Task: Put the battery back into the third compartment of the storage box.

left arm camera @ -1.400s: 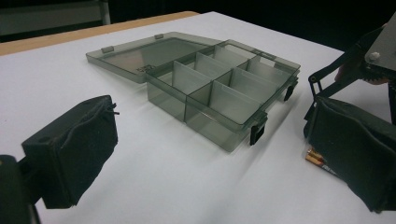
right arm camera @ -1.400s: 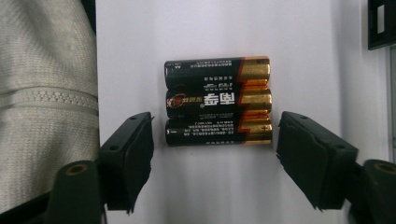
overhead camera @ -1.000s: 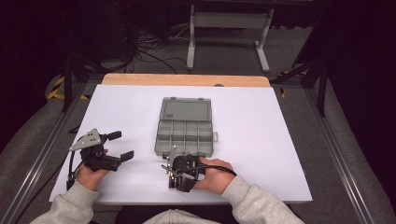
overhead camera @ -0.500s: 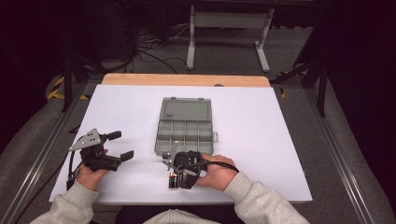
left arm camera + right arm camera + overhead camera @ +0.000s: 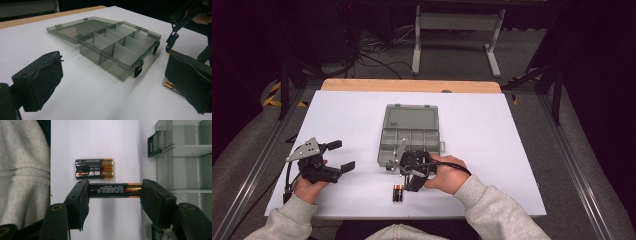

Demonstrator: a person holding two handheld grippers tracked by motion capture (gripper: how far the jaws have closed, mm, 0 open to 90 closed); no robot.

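Note:
My right gripper [image 5: 115, 195] is shut on a black-and-gold battery [image 5: 115, 190], pinching it end to end just above the white table. Under it, two more batteries [image 5: 94, 168] lie side by side; they also show near the table's front edge [image 5: 397, 193]. In the high view my right gripper [image 5: 408, 172] hovers at the front edge of the open grey compartment box [image 5: 409, 135], whose lid lies flat behind it. My left gripper [image 5: 341, 155] rests at the left, open and with nothing in it. Between its pads [image 5: 42, 80] I see the box [image 5: 120, 47] with empty compartments.
The white table [image 5: 492, 125] has free room left and right of the box. The box's dark latches [image 5: 138, 70] hang from its front wall. A grey sleeve [image 5: 22, 170] lies close beside the two batteries. A wooden strip [image 5: 412, 85] edges the far side.
My right gripper has risen a little with the battery in it, uncovering the two batteries on the table. The left gripper has kept still.

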